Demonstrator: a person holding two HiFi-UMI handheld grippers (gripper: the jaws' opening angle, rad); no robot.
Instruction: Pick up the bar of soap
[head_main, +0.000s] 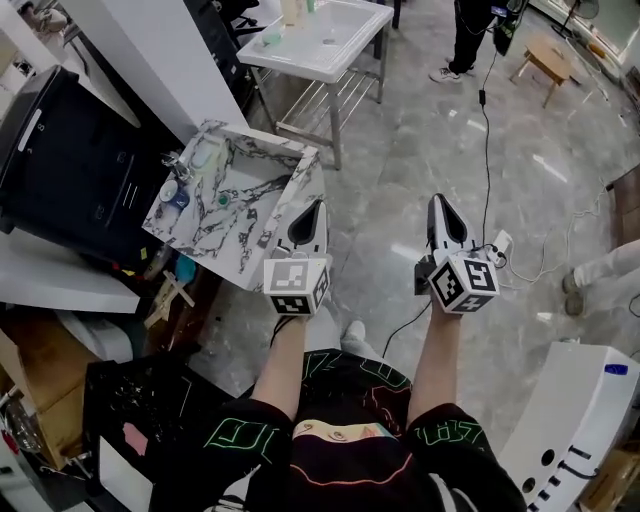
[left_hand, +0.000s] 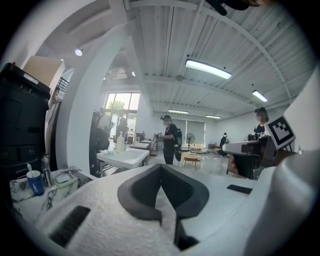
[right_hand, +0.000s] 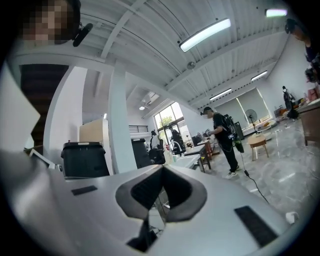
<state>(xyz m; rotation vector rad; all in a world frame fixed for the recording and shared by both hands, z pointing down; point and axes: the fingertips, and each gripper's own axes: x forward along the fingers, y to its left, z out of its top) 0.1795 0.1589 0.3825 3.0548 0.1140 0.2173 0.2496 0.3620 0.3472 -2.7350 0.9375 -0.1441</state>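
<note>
While the bar of soap (head_main: 206, 156) lies as a pale green oblong on the back rim of the marble sink (head_main: 298, 200), near the tap (head_main: 178, 166), neither tool touches it. At this size I cannot tell the soap from the dish under it. The left gripper view shows the same pale green shape (left_hand: 64, 180) low at the left, with a blue cup (left_hand: 35, 182) holding a toothbrush just beside it.

The left gripper (head_main: 314, 208) is the nearer of the two. In the head view its tip overlaps the sink's front right corner, well apart from the soap on the far rim. Its own view shows the two dark jaws pressed together at the tip with nothing between them. The right gripper (head_main: 440, 204) hangs over the grey marbled floor (head_main: 400, 160), off to the right of the sink. Its jaws are likewise closed and empty (only the room beyond shows past the tip).

Both tools point away from the person, whose bare forearms and black printed shirt fill the bottom of the head view. A black cabinet (head_main: 70, 160) stands to the left of the sink. Beyond it is a white basin on a metal frame (head_main: 320, 45). Farther off, a person in dark clothes (head_main: 468, 40) stands near a small wooden stool (head_main: 546, 62), and a cable (head_main: 487, 150) trails across the floor.
</note>
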